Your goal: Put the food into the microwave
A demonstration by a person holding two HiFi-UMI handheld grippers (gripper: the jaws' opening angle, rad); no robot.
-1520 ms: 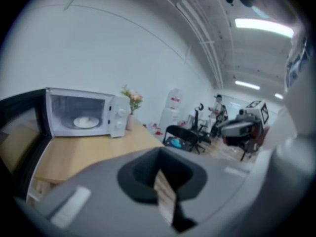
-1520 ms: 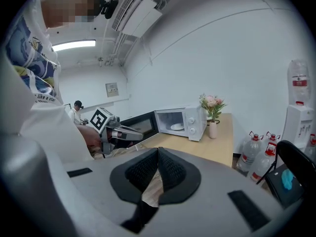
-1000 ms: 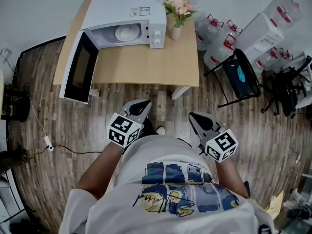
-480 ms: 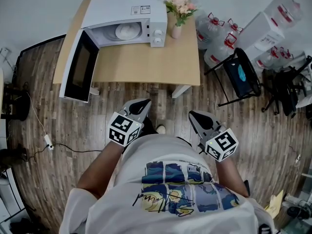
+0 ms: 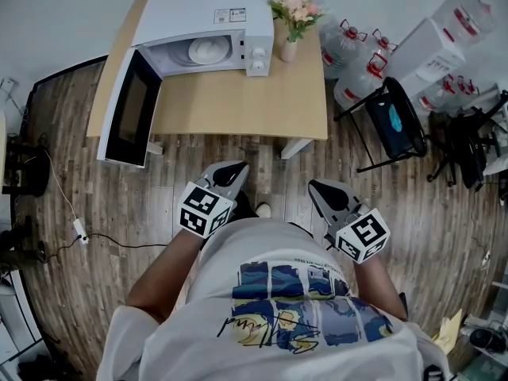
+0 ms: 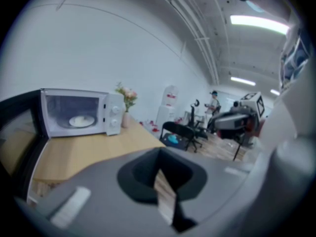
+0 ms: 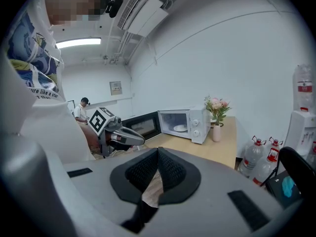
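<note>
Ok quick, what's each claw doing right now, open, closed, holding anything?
Left claw: closed, holding nothing.
Right claw: closed, holding nothing.

left gripper (image 6: pixel 159 173): jaws together, empty; microwave (image 6: pixel 81 113): door open, plate (image 6: pixel 81 121) inside; flower vase (image 6: pixel 126 118) just beside

Only print I can half read: lettering on the shirt (image 7: pixel 30 78), left of my right jaws, looks like "like a star", rest cut off. Sticker (image 5: pixel 231 15) on the microwave (image 5: pixel 198 10) top, far ahead of both jaws: too small. Bottle labels (image 5: pixel 370 68), ahead-right: unreadable.
</note>
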